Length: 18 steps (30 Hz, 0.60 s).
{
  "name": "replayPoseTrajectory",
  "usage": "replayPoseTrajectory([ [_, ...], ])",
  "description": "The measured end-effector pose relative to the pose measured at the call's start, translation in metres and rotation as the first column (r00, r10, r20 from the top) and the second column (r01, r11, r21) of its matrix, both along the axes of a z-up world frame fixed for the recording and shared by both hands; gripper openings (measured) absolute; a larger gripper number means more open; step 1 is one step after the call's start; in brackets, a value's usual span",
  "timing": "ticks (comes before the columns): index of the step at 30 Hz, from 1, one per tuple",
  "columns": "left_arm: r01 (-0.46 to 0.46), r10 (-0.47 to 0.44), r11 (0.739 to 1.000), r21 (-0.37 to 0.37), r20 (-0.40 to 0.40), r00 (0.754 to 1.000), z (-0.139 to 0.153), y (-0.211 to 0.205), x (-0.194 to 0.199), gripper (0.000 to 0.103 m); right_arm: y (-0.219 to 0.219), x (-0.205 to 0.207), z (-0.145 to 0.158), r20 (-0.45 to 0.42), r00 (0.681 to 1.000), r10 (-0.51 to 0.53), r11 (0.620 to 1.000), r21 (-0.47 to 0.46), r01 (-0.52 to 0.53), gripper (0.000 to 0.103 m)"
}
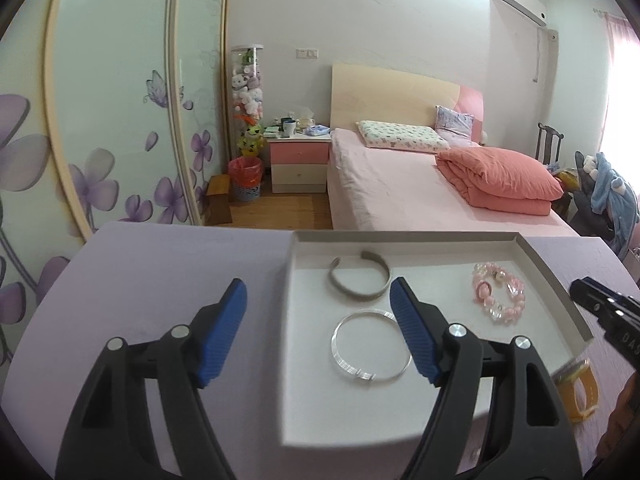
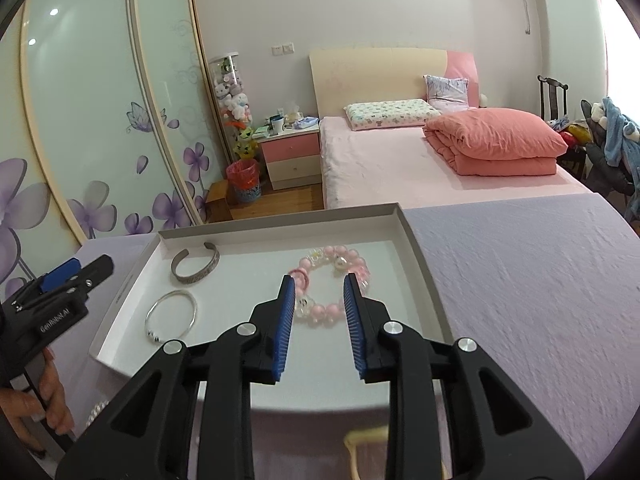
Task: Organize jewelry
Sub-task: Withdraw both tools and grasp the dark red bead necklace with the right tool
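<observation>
While both grippers hover empty, 3 bracelets sit in the tray [image 1: 554, 266] | left gripper [image 1: 318, 330] jaws spread wide over thin silver bangle [image 1: 371, 346] | right gripper [image 2: 319, 314] jaws parted near pink bead bracelet [image 2: 334, 284], probably just dropped | yellow bangle [image 1: 578, 390] waits outside on worktop [image 2: 520, 280], likely next

Tray [image 1: 556, 268] has low walls all round, open from above; floor holds grey cuff [image 1: 359, 280] at the back, thin silver bangle [image 1: 372, 346] in front of it, pink bead bracelet [image 1: 500, 294] on the right side, all well apart; bare floor between them and along the near edge; left gripper [image 1: 318, 334] spread wide over the tray's left wall; right gripper [image 2: 320, 312] part open above the bead bracelet; purple cloth [image 2: 520, 280] right of tray is free; yellow watch [image 1: 576, 392] sits just beside the tray's near right corner
</observation>
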<state>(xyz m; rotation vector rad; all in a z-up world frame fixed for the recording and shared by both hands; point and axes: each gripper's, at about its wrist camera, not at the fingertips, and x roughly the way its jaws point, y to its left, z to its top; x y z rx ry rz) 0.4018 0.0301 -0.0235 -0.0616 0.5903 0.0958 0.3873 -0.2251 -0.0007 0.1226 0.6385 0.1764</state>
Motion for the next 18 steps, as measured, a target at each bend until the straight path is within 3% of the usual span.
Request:
replayPoseTrajectory([
  [8, -0.015, 0.015, 1.0, -0.011, -0.013, 1.0, -0.006, 0.021, -0.064, 0.075, -0.021, -0.053, -0.006, -0.004, 1.0, -0.008, 0.999, -0.035, 0.008, 0.033],
  [15, -0.008, 0.007, 1.0, -0.027, -0.019, 1.0, -0.018, 0.028, -0.116, 0.075, -0.028, -0.092, -0.027, -0.083, 0.996, 0.014, 1.0, -0.018, -0.016, 0.033],
  [18, 0.001, -0.001, 1.0, 0.007, -0.01, 1.0, -0.018, 0.023, -0.129, 0.078, -0.019, -0.105, -0.035, -0.118, 0.991, 0.056, 0.998, -0.015, -0.058, 0.033],
])
